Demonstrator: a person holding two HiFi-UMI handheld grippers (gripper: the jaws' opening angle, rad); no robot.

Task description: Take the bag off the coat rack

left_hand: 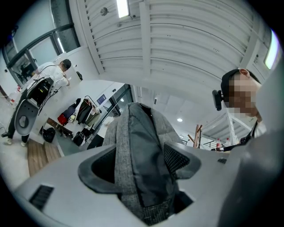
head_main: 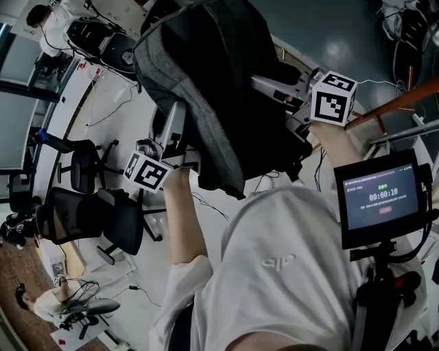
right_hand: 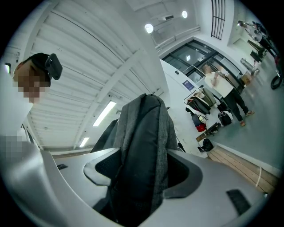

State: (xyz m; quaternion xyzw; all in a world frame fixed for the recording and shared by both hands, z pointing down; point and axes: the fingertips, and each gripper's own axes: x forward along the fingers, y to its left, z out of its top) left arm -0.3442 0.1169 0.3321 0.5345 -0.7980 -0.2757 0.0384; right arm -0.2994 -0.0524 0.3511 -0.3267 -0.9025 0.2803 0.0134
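Showing mottled grey weave with black panels on the soft fabric backpack (head_main: 199,82); bearing black-and-white square markers on the pale grey left hand-held gripper (left_hand: 142,170) and right hand-held gripper (right_hand: 142,175).

Cool, even indoor light is given by strip lamps (left_hand: 123,8) on the ceiling (left_hand: 191,40), which are blown out to white in both gripper views. The dark bag (head_main: 206,82) is rendered with little detail in the head view, where a lit screen (head_main: 381,197) glows blue. Straight lines are bent by strong fisheye distortion. Black corners are seen in the gripper views, and the nearest surfaces are softly blurred.
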